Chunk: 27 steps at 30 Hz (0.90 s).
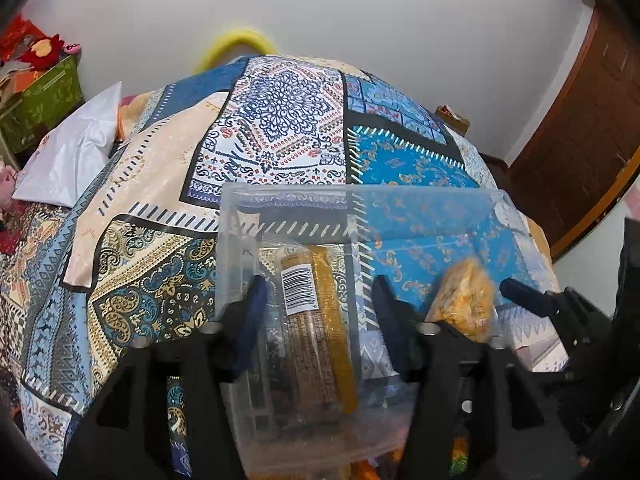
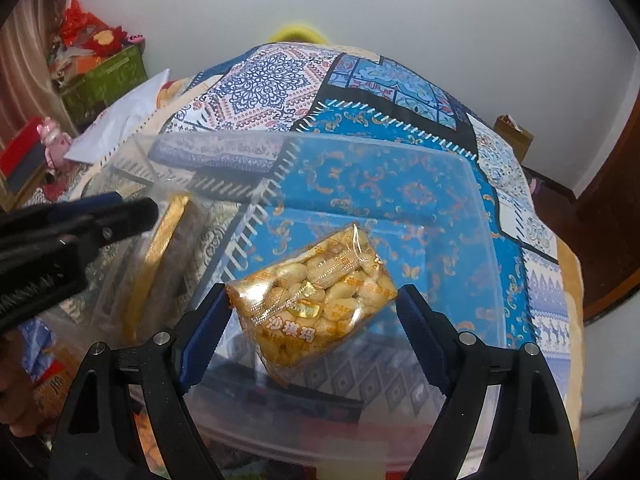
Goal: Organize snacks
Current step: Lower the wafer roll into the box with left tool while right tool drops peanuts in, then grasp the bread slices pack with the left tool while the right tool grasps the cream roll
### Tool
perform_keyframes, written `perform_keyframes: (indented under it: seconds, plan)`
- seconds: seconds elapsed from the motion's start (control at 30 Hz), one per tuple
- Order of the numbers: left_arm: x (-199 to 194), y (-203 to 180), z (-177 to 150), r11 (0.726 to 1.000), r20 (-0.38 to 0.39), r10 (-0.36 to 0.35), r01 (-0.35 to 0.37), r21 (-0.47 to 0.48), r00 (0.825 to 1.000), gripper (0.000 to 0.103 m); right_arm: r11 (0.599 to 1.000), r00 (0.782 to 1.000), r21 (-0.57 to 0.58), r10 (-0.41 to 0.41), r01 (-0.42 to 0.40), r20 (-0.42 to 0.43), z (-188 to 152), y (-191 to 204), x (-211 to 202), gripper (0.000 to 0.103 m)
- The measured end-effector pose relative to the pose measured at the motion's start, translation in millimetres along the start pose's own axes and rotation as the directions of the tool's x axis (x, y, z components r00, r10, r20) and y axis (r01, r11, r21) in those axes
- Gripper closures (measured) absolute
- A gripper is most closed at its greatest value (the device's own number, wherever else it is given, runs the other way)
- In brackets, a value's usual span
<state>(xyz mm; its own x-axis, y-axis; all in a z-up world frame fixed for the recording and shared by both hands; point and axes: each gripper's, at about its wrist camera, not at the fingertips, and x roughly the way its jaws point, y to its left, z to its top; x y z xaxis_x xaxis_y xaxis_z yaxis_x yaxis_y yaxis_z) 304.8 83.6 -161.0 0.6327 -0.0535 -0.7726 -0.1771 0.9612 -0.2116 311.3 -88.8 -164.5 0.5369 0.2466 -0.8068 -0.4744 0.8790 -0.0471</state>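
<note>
A clear plastic bin [image 1: 516, 216] [image 2: 486, 216] stands on a patterned bedspread. My left gripper [image 1: 318, 292] is open, its jaws on either side of a long brown snack bar in a clear wrapper [image 1: 316, 336] that sits in the bin's left part; the bar also shows in the right wrist view [image 2: 160, 256]. My right gripper [image 2: 312, 300] is open around a small bag of yellow puffed snack [image 2: 316, 300], which lies in the bin; its jaws do not press the bag. The bag also shows in the left wrist view [image 1: 464, 300], between the right gripper's fingers [image 1: 524, 292].
The patterned bedspread [image 1: 280, 128] covers a bed. A white bag [image 1: 76, 156] lies at its left edge, a green box [image 1: 44, 100] with red items behind it. Orange snack packets [image 2: 48, 388] lie at the lower left. A brown door [image 1: 580, 128] stands to the right.
</note>
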Motion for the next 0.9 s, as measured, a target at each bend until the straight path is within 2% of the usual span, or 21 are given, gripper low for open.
perform_keyframes:
  seconds: [0.23,0.33,0.57,0.63,0.73,0.9]
  plan:
    - [-48,-2,0,1.000,0.070,0.002,-0.002,0.001,0.998,0.043,1.000,0.999,0.018,0.008,-0.009,0.050,1,-2,-35,0.020]
    - [-78,-3,-3,1.000,0.118,0.006,-0.008,0.019,0.993,0.037,1.000,0.996,0.023,0.015,-0.017,0.084,-2,-1,-57,0.020]
    - [-139,-5,-30,0.996,0.182,0.014,-0.030,0.083,0.983,0.033,1.000,0.980,0.007,-0.012,0.011,0.199,-17,7,-112,0.013]
    - [-150,-5,-40,0.995,0.185,0.020,-0.037,0.093,0.983,0.032,1.000,0.973,0.013,-0.007,0.004,0.232,-19,8,-121,0.013]
    - [-163,0,-58,0.995,0.183,0.008,-0.027,0.098,0.983,0.031,0.999,0.976,0.035,0.029,-0.037,0.215,-20,6,-122,0.013]
    - [-167,6,-99,0.990,0.127,0.004,-0.022,0.141,0.992,0.030,0.995,0.975,0.080,0.045,-0.063,0.217,-49,4,-130,0.013]
